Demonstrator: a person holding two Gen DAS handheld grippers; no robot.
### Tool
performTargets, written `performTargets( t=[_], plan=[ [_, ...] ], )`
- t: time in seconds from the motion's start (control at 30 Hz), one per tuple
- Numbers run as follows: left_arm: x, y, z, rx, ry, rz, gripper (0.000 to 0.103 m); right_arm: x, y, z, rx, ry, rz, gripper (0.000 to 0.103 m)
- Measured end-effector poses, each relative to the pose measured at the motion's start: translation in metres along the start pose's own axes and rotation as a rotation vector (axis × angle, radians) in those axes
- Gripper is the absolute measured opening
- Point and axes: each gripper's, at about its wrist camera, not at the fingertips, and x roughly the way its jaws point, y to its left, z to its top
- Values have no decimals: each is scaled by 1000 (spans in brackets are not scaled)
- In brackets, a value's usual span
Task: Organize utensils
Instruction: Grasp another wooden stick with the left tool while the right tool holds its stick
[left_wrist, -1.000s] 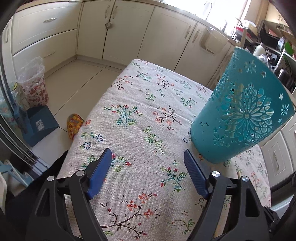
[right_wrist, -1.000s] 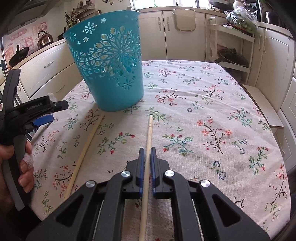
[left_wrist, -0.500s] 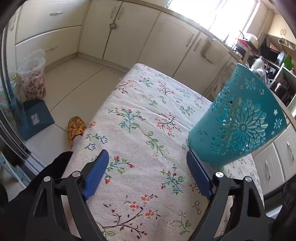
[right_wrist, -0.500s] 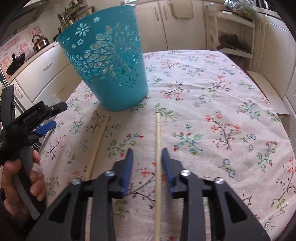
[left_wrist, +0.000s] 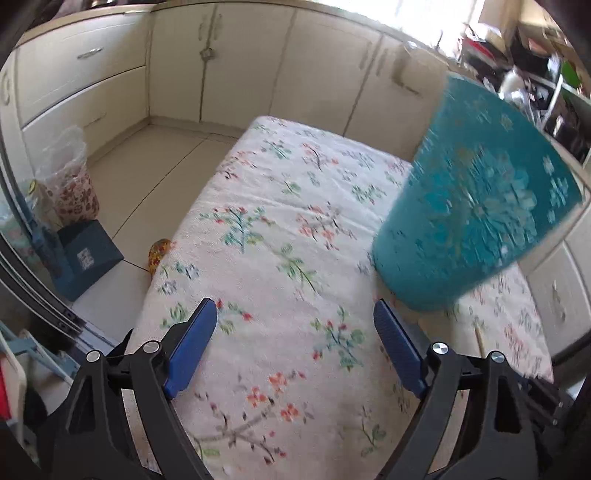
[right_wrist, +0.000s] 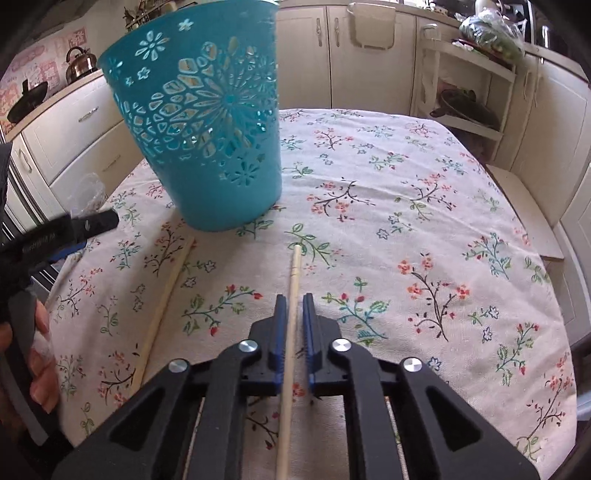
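A teal cut-out plastic basket (right_wrist: 207, 136) stands upright on the floral tablecloth (right_wrist: 424, 206); it also shows blurred in the left wrist view (left_wrist: 476, 206). Two wooden chopsticks lie on the cloth in front of it. My right gripper (right_wrist: 294, 301) has its jaws nearly closed around one chopstick (right_wrist: 294, 273), with a thin gap on each side. The other chopstick (right_wrist: 166, 299) lies free to the left. My left gripper (left_wrist: 295, 314) is open and empty above the cloth, left of the basket. It shows at the left edge of the right wrist view (right_wrist: 74, 229).
Cream kitchen cabinets (left_wrist: 258, 62) surround the table. The floor at left holds a plastic bag (left_wrist: 66, 177), a blue box (left_wrist: 88, 254) and a slipper (left_wrist: 157, 251). A wire shelf rack (right_wrist: 469, 96) stands behind the table's far right.
My right gripper opened half a second ago and has now closed back in around the chopstick. The left gripper shifted slightly and stays open.
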Motion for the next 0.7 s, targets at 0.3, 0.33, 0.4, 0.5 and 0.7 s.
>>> performTargets(
  t=[0.3, 0.33, 0.4, 0.5, 0.7],
  plan=[
    [-8, -76, -26, 250, 71, 33, 71, -2, -11, 1, 49, 22, 39, 6],
    [-6, -81, -26, 262, 77, 39, 70, -2, -11, 1, 52, 23, 41, 6],
    [0, -91, -28, 289, 95, 61, 66, -2, -14, 0, 63, 26, 44, 6],
    [12, -99, -30, 291, 130, 86, 56, -3, -18, -2, 73, 25, 48, 6],
    [10, -113, -33, 322, 123, 47, 5, -2, -19, -1, 81, 17, 57, 6]
  ],
)
